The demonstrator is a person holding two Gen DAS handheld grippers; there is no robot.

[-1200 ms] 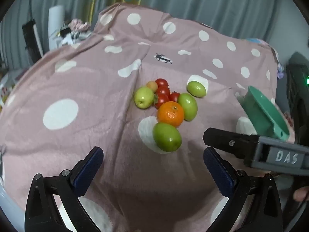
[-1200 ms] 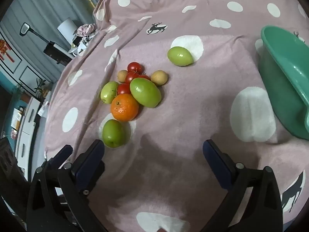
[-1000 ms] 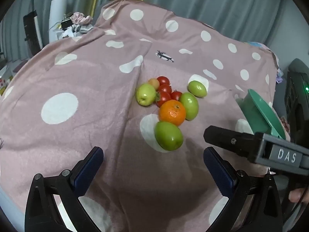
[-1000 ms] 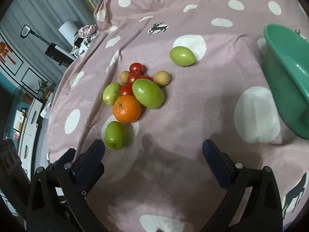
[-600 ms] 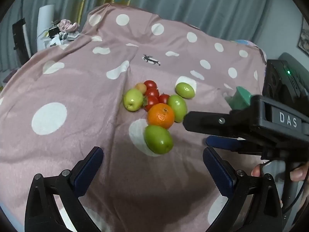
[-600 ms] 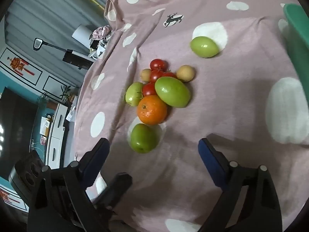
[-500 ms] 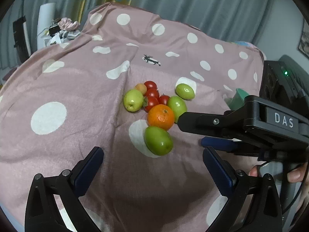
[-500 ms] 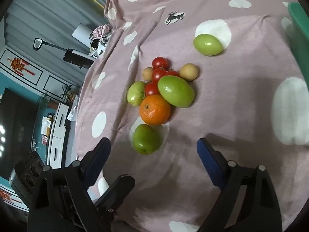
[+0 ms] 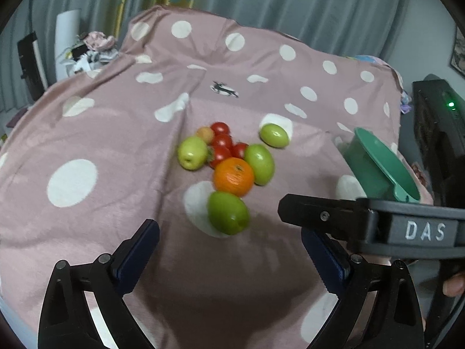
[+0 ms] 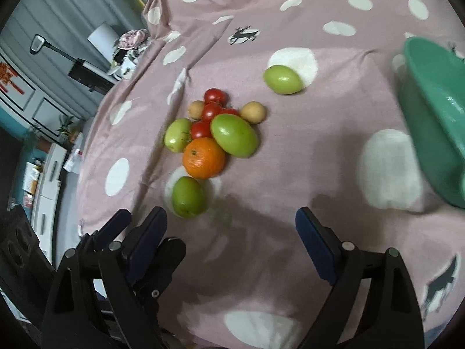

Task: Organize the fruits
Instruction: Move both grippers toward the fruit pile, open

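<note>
Left wrist view: a pink cloth (image 9: 116, 151) with white dots and small deer figures covers the whole surface, lying in soft folds. Grey curtains (image 9: 290, 8) hang behind it, with a yellow patterned strip beside them. At the far left corner sit a white roll (image 9: 65, 43) and a heap of crumpled fabric (image 9: 98, 40). The fruits (image 9: 229, 168) cluster at the cloth's middle: an orange, red tomatoes, green fruits and two small tan ones, with one green fruit (image 9: 274, 135) lying apart toward the green basin (image 9: 377, 163) at the right.

The left gripper (image 9: 229, 250) has its jaws wide apart with nothing between them. The right gripper (image 10: 232, 232) is likewise spread over bare cloth, just short of the nearest green fruit (image 10: 188, 197). In the right wrist view, a cabinet (image 10: 43, 174) and a dark stand (image 10: 84, 72) fill the room's left side.
</note>
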